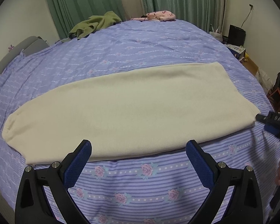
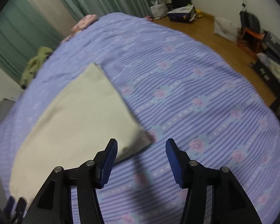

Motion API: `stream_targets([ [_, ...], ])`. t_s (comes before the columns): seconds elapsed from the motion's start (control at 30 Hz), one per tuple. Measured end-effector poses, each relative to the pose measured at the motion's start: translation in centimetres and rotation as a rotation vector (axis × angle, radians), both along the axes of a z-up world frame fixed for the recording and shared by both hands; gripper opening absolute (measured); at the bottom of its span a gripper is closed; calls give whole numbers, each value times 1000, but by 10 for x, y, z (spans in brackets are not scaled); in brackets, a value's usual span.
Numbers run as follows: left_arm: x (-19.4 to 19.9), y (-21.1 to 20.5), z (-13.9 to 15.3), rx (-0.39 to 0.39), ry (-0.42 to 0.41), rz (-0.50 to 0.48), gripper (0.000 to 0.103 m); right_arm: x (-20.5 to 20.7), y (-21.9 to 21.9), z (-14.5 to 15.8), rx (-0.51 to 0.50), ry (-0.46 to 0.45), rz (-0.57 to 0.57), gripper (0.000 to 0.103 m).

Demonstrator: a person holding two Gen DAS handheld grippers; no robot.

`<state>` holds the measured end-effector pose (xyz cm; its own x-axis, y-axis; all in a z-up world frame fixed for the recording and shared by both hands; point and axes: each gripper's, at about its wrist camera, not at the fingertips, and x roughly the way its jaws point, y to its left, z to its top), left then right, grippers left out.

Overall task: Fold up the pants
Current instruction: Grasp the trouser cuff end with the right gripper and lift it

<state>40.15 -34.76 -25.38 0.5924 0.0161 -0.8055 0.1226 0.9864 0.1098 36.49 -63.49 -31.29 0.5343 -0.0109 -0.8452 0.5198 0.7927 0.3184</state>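
Observation:
The cream pants (image 1: 121,110) lie flat, folded lengthwise into one long band across the purple flowered bedsheet (image 1: 140,43). My left gripper (image 1: 139,149) is open and empty, hovering just in front of the band's near edge. My right gripper (image 2: 141,147) is open and empty, close above the near right corner of the pants (image 2: 80,112). In the left wrist view the right gripper (image 1: 270,120) shows at the band's right end, its tip at the fabric corner.
A green garment (image 1: 95,25) and a pink garment (image 1: 156,15) lie at the bed's far edge by green curtains. A grey headboard (image 1: 13,54) stands left. The wooden floor (image 2: 224,43) right of the bed holds boxes, bags and shelving.

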Motion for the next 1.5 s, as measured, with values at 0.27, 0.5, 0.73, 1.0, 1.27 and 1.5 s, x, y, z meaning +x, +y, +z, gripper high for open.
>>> stream_targets([
  [0.27, -2, -11, -7, 34, 3, -39, 103, 11, -3, -40, 192, -35, -4, 55],
  [0.5, -3, -19, -10, 47, 6, -61, 103, 33, -3, -59, 266, -101, 14, 60],
  [0.73, -5, -23, -2, 28, -6, -76, 103, 36, -10, -38, 327, -129, -28, 21],
  [1.0, -3, -21, 6, 6, 8, -78, 103, 38, -5, -15, 183, -61, -11, 18],
  [1.27, -8, 32, 43, -53, 29, 53, 103, 50, 28, 46, 5, -64, 60, 18],
  [1.5, -22, 136, 84, -126, -9, 159, 103, 86, 135, 162, -374, -180, 336, 19],
])
